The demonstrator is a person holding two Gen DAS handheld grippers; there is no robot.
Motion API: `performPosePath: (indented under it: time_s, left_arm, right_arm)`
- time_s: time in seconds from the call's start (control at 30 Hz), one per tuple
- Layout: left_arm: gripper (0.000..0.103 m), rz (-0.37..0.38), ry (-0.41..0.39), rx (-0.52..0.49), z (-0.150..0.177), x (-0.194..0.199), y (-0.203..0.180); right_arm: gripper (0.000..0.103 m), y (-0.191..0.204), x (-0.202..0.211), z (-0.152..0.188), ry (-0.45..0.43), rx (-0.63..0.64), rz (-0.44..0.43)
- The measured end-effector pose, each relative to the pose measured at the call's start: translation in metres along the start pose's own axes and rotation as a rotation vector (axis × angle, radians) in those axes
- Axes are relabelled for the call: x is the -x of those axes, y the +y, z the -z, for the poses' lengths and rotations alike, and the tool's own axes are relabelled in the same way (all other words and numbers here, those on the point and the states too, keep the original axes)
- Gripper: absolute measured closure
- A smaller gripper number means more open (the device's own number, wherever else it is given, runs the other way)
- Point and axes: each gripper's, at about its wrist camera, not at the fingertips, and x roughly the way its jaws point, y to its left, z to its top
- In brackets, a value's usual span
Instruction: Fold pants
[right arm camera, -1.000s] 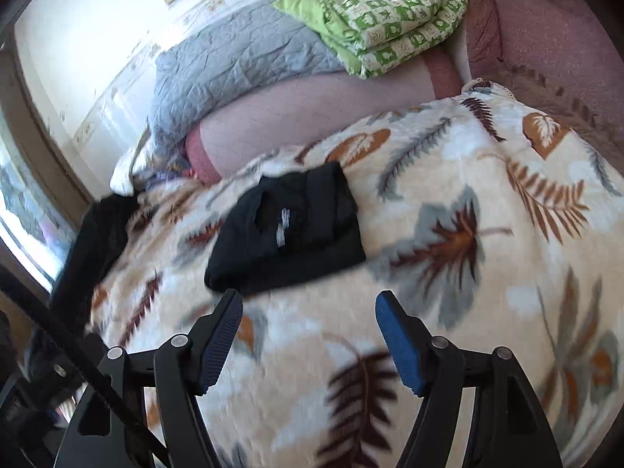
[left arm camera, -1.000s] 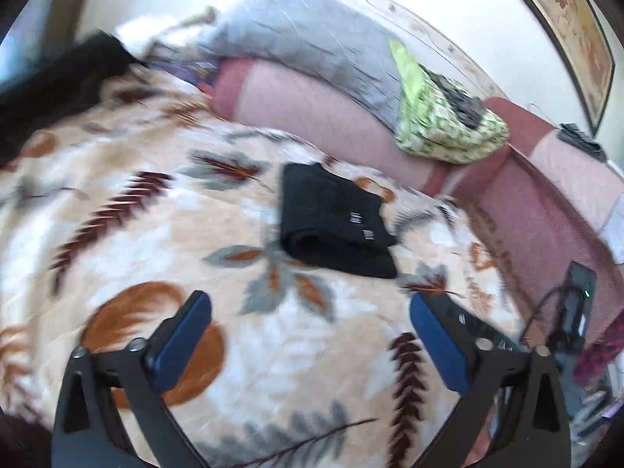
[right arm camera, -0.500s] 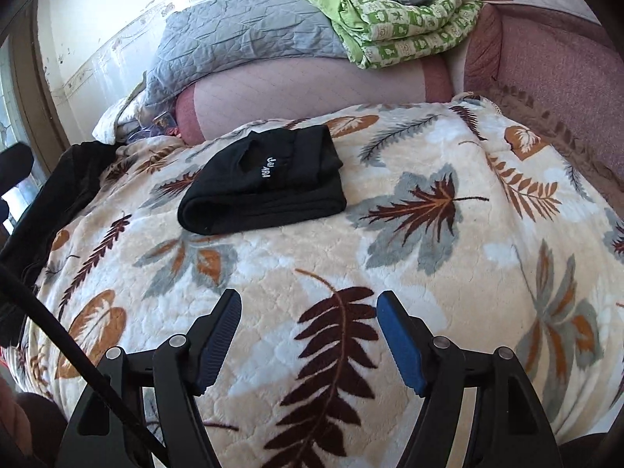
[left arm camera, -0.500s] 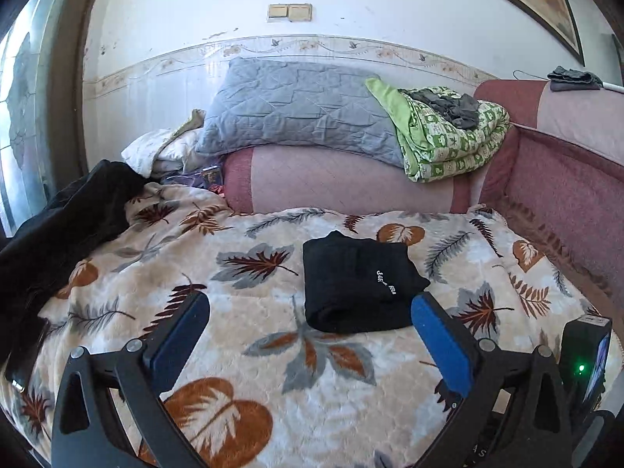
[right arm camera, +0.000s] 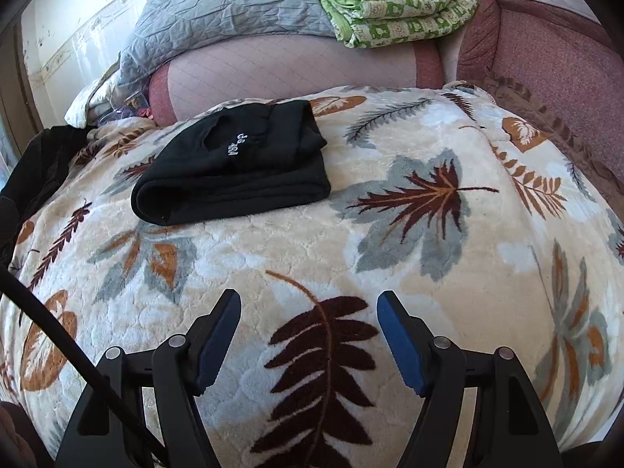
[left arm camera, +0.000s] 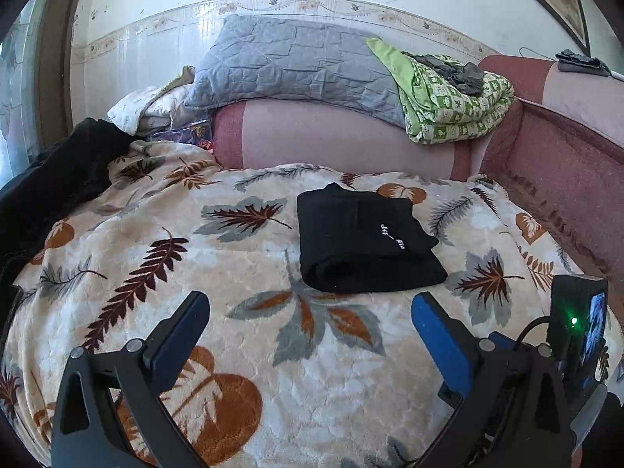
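The black pants (left arm camera: 362,238) lie folded into a compact bundle with small white lettering on top, on the leaf-patterned blanket (left arm camera: 273,351). In the right wrist view the same pants (right arm camera: 238,167) sit toward the upper left. My left gripper (left arm camera: 308,304) hovers open just in front of the bundle, nothing between its blue pads. My right gripper (right arm camera: 308,304) is open too, over bare blanket (right arm camera: 390,253), well short of the pants and to their right.
A pink sofa back (left arm camera: 331,136) carries a grey quilted pillow (left arm camera: 288,62) and a green patterned blanket (left arm camera: 448,101). Dark clothing (left arm camera: 50,183) is heaped at the left edge. A black device (left arm camera: 577,323) with a green light stands at the right.
Both views have rolled level and now face the sofa back. The right gripper has sunk closer to the blanket. The pants have not moved and both grippers stay open.
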Motion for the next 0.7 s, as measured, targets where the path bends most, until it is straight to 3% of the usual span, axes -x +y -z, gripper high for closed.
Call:
performPosePath:
  time_s: [0.13,0.37,0.7]
  left_arm:
    - [0.0,0.019,0.053,-0.011,0.005,-0.006,-0.004]
    - [0.0,-0.006,0.235,0.027,0.024,-0.032,0.001]
    - [0.0,-0.037,0.291,0.035,0.03,-0.041,0.004]
  right_arm:
    - [0.026,0.003,-0.007,0.0,0.02,0.018,0.002]
    - [0.025,0.002,-0.009,0.001,0.031,0.01,0.01]
    - [0.024,0.004,-0.009,0.002,0.034,0.021,0.02]
